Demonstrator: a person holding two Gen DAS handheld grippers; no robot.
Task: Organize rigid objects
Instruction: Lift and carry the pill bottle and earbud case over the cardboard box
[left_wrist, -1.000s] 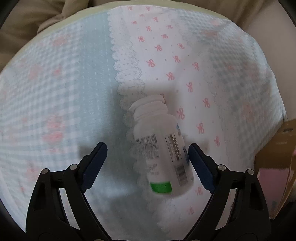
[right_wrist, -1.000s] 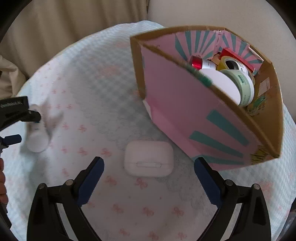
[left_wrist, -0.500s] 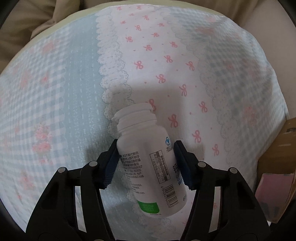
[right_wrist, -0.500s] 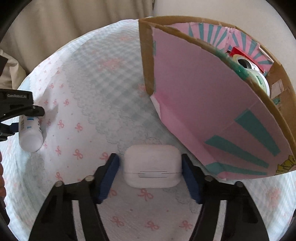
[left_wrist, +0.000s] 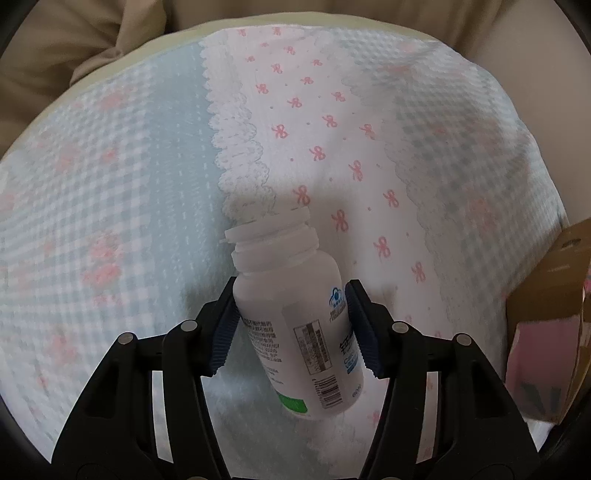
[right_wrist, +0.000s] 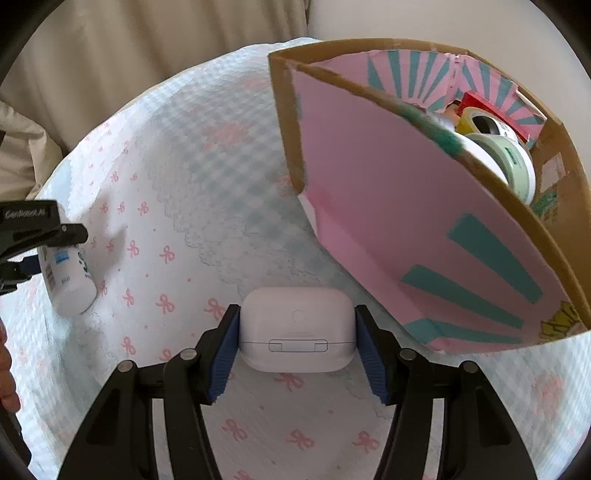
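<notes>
In our left wrist view, our left gripper (left_wrist: 291, 328) pinches a white plastic pill bottle with a printed label and a green band near its base (left_wrist: 295, 325). Both blue ribbed pads (left_wrist: 223, 334) press the sides of the bottle's body. The bottle's cap end points away from us and leans a little to the left. Below it lies a cloth of pale blue gingham and white panels with pink bows (left_wrist: 122, 177), which covers the table. The bottle sits over the scalloped lace seam between a blue panel and a bow panel. We cannot tell whether it touches the cloth.

In our right wrist view, our right gripper (right_wrist: 297, 349) pinches a white rounded earbud case with a hinge strip facing us (right_wrist: 295, 328), one pad on each short side. The case sits over the bow panel near the cloth's near edge. Just to its right stands an open cardboard box with pink and teal striped walls (right_wrist: 406, 229). Inside the box we see a pale green tape roll (right_wrist: 509, 162), a yellow roll (right_wrist: 476, 118) and something red behind them. Toward the cloth's left edge the same view shows the left gripper with the bottle.
</notes>
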